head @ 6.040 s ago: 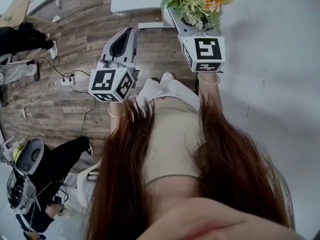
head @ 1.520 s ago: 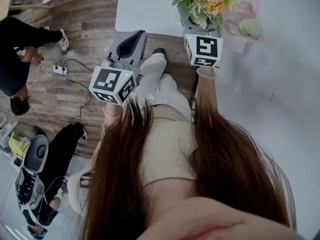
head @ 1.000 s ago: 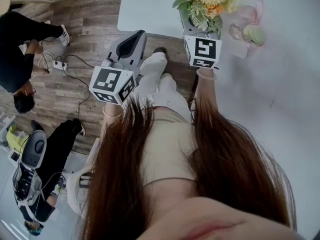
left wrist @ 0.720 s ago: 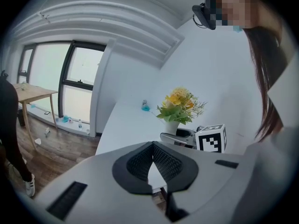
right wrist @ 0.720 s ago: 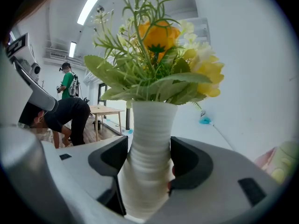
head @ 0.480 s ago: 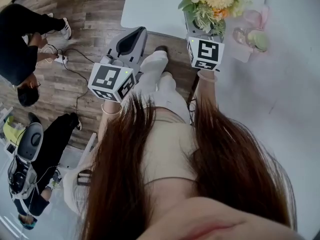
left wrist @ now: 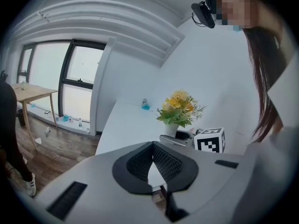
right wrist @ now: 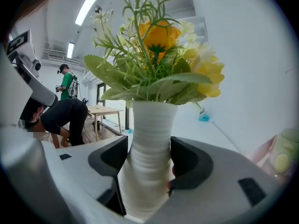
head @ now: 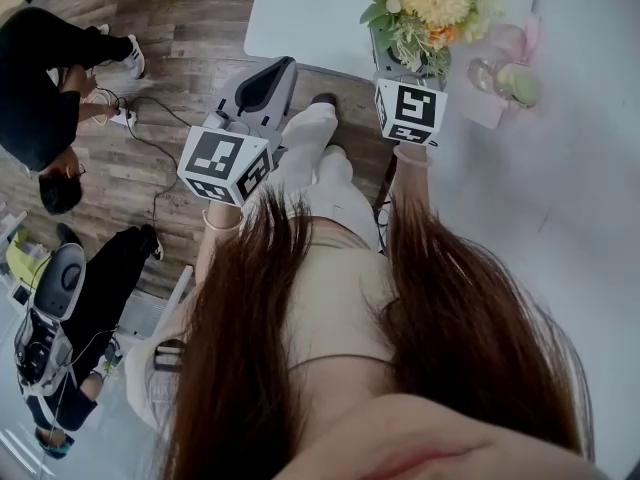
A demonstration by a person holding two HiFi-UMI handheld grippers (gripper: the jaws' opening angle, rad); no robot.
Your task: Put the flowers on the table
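Observation:
A white ribbed vase of yellow and orange flowers stands upright between the jaws of my right gripper, which is shut on it. In the head view the bouquet hangs over the near edge of the white table, with my right gripper under it. In the left gripper view the flowers show beyond the right gripper's marker cube. My left gripper is over the wooden floor, left of the table; its jaws are shut with nothing between them.
A pink and green object sits on the white surface right of the flowers. A small blue item stands at the table's far end. People and cables are on the wooden floor to the left. A wooden table stands in the background.
Over the last seconds I have walked up to the white table, and the bouquet in my right gripper has come over its near edge. The left gripper stays shut and empty.

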